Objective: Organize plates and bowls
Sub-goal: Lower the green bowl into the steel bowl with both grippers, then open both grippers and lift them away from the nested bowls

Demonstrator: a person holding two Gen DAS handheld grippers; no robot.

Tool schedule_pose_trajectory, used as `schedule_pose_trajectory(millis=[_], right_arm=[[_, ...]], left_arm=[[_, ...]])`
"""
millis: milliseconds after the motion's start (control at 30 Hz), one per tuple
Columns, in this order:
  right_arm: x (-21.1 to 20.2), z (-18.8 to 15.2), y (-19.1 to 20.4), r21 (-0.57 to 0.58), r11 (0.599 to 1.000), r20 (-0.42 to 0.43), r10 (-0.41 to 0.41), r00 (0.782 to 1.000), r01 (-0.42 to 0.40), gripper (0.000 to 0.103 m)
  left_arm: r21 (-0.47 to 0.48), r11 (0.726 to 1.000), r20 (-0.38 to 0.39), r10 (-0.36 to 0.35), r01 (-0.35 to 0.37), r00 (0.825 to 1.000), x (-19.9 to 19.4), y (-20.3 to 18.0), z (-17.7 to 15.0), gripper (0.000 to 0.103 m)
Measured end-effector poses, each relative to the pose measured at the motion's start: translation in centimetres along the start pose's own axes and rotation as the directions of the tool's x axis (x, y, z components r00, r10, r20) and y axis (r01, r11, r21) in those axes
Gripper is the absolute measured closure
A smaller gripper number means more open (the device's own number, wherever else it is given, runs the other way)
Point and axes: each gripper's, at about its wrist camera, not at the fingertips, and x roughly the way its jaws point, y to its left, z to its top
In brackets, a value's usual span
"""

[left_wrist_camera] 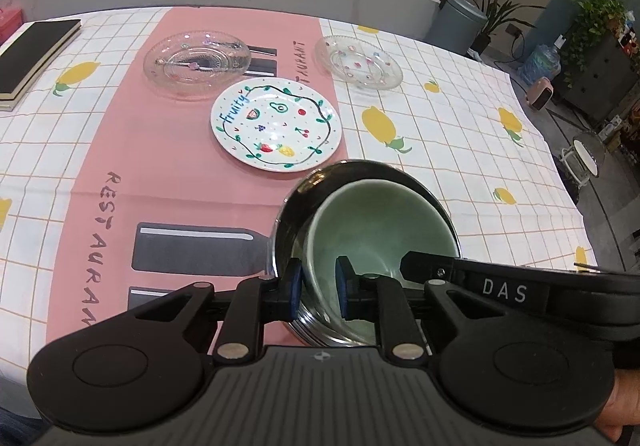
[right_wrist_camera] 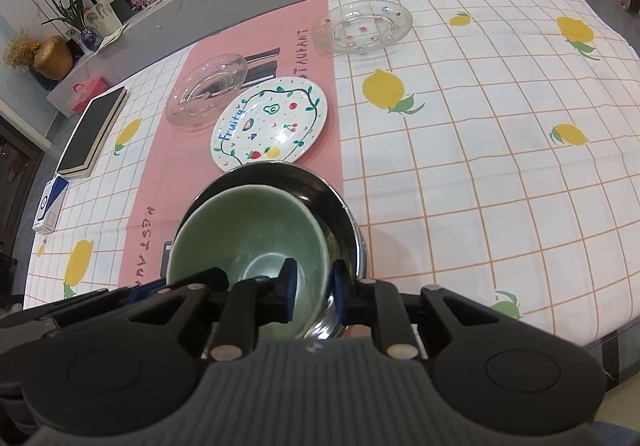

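Note:
A pale green ceramic bowl (left_wrist_camera: 380,230) (right_wrist_camera: 248,234) sits tilted inside a steel bowl (left_wrist_camera: 352,169) (right_wrist_camera: 320,181) on the pink runner. My left gripper (left_wrist_camera: 319,288) straddles the green bowl's near-left wall, one pad inside and one by the steel rim, with a gap showing. On the opposite side my right gripper (right_wrist_camera: 314,288) straddles the same bowl's wall, also loosely. Its body (left_wrist_camera: 504,290) reaches in from the right in the left wrist view. Beyond lie a white fruit-painted plate (left_wrist_camera: 276,123) (right_wrist_camera: 272,121) and two clear glass plates (left_wrist_camera: 196,63) (left_wrist_camera: 358,61).
A black book (left_wrist_camera: 34,53) (right_wrist_camera: 94,129) lies at the table's left edge, with a white-and-blue box (right_wrist_camera: 50,205) below it. The lemon-print cloth (right_wrist_camera: 480,149) stretches right to the table's edge. A grey counter with clutter runs behind the table.

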Motion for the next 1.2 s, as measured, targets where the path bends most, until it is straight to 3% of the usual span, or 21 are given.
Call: schedule_pose_trajectory(millis=[133,400,733,1200], right_arm=[[-0.1,0.0,0.1,-0.008,1.000,0.006,0.000,1.000,0.000,0.085],[-1.2,0.2,1.3,-0.092,0.996,0.050,-0.017,0.999,0.021,0.068],[-2.2,0.6,1.3,-0.114,0.992,0.090,-0.035,0.995,0.045,0.068],[-2.4,1.3,1.9,-0.108,0.994,0.092,0.021,0.996,-0.011,0.068]], left_arm=[[-0.005,1.000,0.007,-0.002,0.002,1.000,-0.2,0.2,0.1,0.083],[0.009,1.000,0.032,-0.003,0.003,0.999,-1.0,0.0,0.4,0.083],[0.012,1.000,0.061,0.004,-0.005,0.998,-2.2,0.5,1.2,0.083],[0.019,1.000,0.076,0.016,-0.017,0.997,-2.7,1.2,2.4,0.076]])
